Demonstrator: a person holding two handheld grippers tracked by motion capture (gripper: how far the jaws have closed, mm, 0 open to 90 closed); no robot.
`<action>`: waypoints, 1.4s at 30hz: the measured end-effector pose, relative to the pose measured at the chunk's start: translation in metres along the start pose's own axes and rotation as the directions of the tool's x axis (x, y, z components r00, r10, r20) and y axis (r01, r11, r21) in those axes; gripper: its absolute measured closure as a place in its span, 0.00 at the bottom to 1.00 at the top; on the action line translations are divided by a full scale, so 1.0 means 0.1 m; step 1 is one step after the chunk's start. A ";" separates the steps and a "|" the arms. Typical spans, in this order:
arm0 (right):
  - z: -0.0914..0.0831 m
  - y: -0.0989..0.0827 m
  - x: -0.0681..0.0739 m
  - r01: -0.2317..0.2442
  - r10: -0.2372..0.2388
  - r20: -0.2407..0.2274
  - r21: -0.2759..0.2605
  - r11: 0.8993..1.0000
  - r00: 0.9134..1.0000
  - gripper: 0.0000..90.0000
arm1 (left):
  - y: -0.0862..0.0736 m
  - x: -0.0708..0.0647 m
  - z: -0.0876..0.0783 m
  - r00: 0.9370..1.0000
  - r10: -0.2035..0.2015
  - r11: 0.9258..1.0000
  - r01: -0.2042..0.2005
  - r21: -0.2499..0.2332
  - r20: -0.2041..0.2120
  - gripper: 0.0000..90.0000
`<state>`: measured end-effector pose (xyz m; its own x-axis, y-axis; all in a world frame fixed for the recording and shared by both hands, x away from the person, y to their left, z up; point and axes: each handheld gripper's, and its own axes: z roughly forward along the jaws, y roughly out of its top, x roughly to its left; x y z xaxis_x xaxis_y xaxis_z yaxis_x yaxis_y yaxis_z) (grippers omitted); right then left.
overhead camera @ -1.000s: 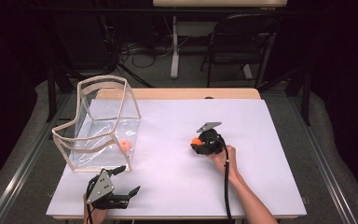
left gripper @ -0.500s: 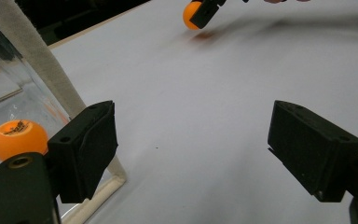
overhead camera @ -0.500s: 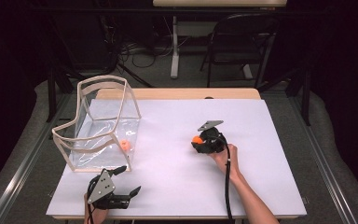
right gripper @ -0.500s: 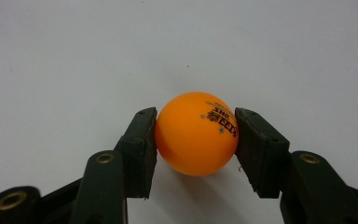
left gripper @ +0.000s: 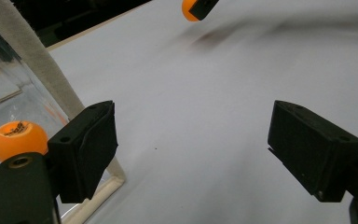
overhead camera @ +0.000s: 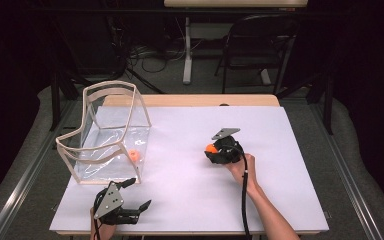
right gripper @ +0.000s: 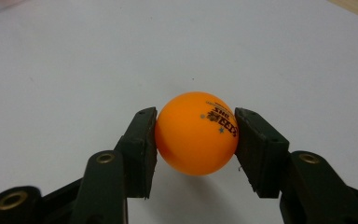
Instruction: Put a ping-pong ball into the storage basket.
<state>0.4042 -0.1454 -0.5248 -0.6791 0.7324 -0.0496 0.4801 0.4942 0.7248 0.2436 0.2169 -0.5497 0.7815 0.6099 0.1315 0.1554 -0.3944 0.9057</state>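
Right gripper point(overhead camera: 211, 150) sits mid-table, a bit right of centre, jaws clamped on an orange ball point(right gripper: 196, 133). In the right gripper view both pads press the ball's sides, printed logo facing up toward the right pad, and the ball casts a shadow on the white sheet point(right gripper: 74, 56) just beneath it; whether it touches the sheet I cannot tell. In the high view the same ball point(overhead camera: 210, 148) shows at the gripper's left tip.

Left gripper point(overhead camera: 137, 195) is at the near left edge of the table, jaws spread wide, nothing between them. In the left gripper view the pads point(left gripper: 86, 149) stand well apart with bare sheet between.

Clear bin point(overhead camera: 111, 135) stands on the left part of the sheet, pale frame point(left gripper: 37, 60) around its rim and corners, open at the top. A second orange ball point(overhead camera: 134, 156) lies inside it near the front right corner, close to the wall; in the left gripper view that ball point(left gripper: 18, 139) shows through the clear wall just beside the left jaw.

Open room: wide bare sheet between the bin's right wall and the right gripper, also in front of and to the right of the right gripper up to the sheet edge. Left gripper is just beside the bin's near corner, tight there. Wooden table edge point(overhead camera: 190, 100) shows past the far edge of the sheet.
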 end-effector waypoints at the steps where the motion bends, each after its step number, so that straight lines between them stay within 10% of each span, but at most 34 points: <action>1: -0.01 0.01 0.00 0.002 -0.002 0.002 0.003 1.000 1.000 0.56 | 0.00 0.00 0.00 1.000 0.000 1.000 0.000 -0.001 0.000 0.17; 42: -0.21 0.16 0.09 0.032 -0.032 -0.010 0.002 0.999 0.999 0.57 | -0.01 0.01 -0.01 1.000 -0.001 1.000 0.001 0.004 -0.004 0.17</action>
<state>0.3938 -0.1406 -0.4991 -0.6998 0.7113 -0.0657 0.4592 0.5184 0.7214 0.2440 0.2182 -0.5499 0.7787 0.6133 0.1321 0.1588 -0.3964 0.9042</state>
